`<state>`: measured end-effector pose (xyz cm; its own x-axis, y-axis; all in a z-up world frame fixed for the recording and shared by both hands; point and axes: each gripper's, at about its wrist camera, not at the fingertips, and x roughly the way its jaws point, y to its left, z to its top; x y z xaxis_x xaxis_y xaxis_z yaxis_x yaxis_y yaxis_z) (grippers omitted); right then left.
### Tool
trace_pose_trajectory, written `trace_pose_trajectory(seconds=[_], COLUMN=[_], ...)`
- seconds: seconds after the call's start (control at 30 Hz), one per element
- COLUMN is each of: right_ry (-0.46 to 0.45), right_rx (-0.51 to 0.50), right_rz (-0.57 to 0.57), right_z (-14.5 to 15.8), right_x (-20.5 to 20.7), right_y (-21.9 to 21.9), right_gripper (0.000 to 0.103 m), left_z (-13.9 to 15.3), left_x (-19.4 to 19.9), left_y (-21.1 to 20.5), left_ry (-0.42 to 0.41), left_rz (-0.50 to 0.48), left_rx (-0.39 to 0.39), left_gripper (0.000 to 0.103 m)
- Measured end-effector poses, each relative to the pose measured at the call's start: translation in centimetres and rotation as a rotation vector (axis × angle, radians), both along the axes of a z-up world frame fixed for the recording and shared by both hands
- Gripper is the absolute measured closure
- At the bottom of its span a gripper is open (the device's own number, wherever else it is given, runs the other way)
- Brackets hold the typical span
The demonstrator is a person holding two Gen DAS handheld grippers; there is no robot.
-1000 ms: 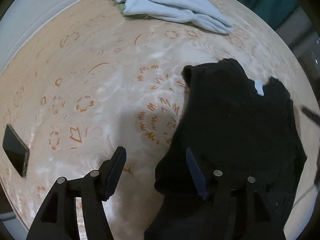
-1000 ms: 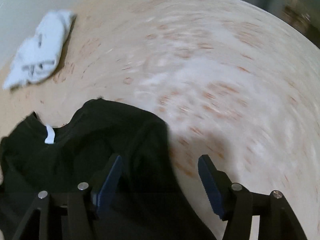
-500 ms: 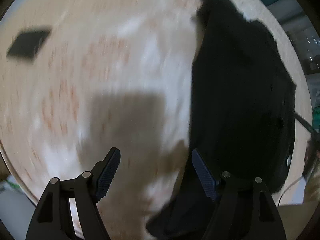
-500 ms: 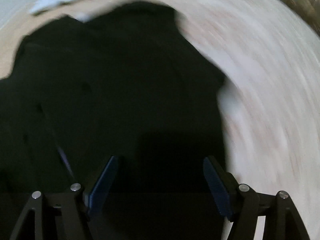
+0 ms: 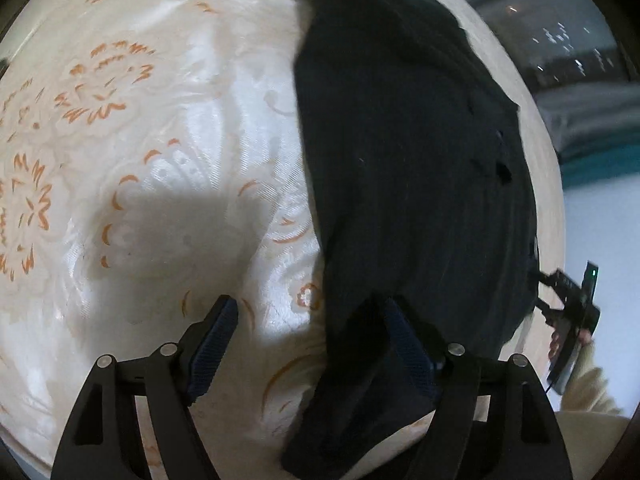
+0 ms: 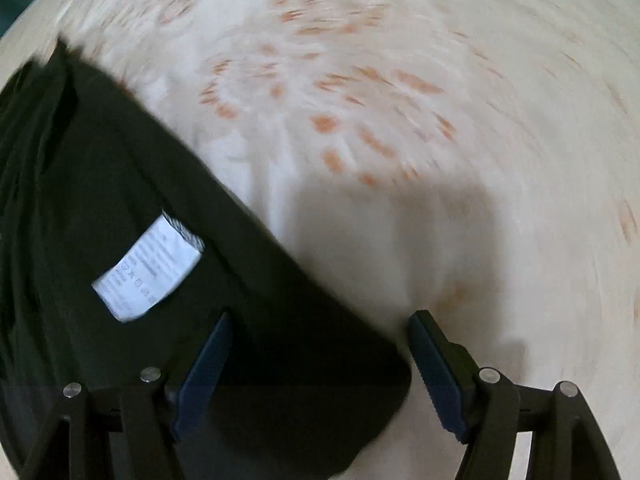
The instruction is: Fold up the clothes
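Both tongs, left [image 5: 308, 340] and right [image 6: 320, 354], are held agape at near corners of the black garment [image 5: 408, 168], apparently for folding across the surface [image 5: 168, 208].

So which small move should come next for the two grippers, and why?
Probably close both on the black garment: the left gripper and the right gripper are open, with its edge lying between the fingers of each, on the patterned cloth.
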<state>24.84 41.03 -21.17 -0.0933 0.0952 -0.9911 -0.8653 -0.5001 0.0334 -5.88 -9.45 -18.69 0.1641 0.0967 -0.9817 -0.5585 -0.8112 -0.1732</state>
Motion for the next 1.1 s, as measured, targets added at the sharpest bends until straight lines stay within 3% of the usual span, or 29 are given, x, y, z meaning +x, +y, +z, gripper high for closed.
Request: trace_pose_trajectory(seconds=[0.1, 0.17, 0.27, 0.4, 0.53, 0.6, 0.7, 0.8, 0.93, 1.07, 1.1], right_ry=[-0.019, -0.064, -0.122, -0.082, 0.026, 0.059, 0.03, 0.013, -0.062, -0.026, -0.004], right_rx=[-0.006, 0.03, 0.074, 0.031, -0.012, 0.002, -0.005, -0.056, -0.136, -0.149, -0.138], right_rz=[-0.118, -0.096, -0.057, 0.014, -0.049, -0.126, -0.165, -0.14, -0.021, 0.018, 0.033], right_z=[0.0, 1.8, 4.5, 8.8, 11.5, 10.8, 7.6, 4.2, -0.5, -2.2, -2.1], right_x=[2.3, 1.0, -0.9, -2.2, 0.1, 1.2, 2.3, 2.7, 2.0, 1.5, 1.4], right_y=[-1.4, -2.4, -3.8, -5.6, -5.6, -3.3, 0.4, 2.3, 1.9, -0.6, -1.2], right_gripper=[0.03, 0.032, 0.031, 0.03, 0.027, 0.026, 0.026, 0.026, 0.026, 0.022, 0.024], left_z=[0.9, 2.3, 4.2, 7.3, 9.5, 9.0, 5.8, 3.2, 1.8, 0.7, 0.6], left_x=[0.5, 1.0, 2.5, 4.6, 5.8, 6.1, 7.2, 7.9, 8.6, 9.8, 10.2], left_y=[-0.5, -0.6, 0.1, -0.2, -3.2, -4.8, -7.9, -8.8, -6.5, -2.8, -2.2], left_ry=[0.03, 0.041, 0.046, 0.062, 0.066, 0.072, 0.058, 0.067, 0.141, 0.077, 0.07], left_rz=[0.058, 0.132, 0.126, 0.134, 0.414, 0.591, 0.733, 0.811, 0.767, 0.656, 0.654], left_rx=[-0.044, -0.063, -0.118, -0.192, -0.183, -0.168, -0.129, -0.154, -0.222, -0.198, -0.183], left_gripper=[0.024, 0.024, 0.024, 0.024, 0.024, 0.024, 0.024, 0.024, 0.015, 0.016, 0.022])
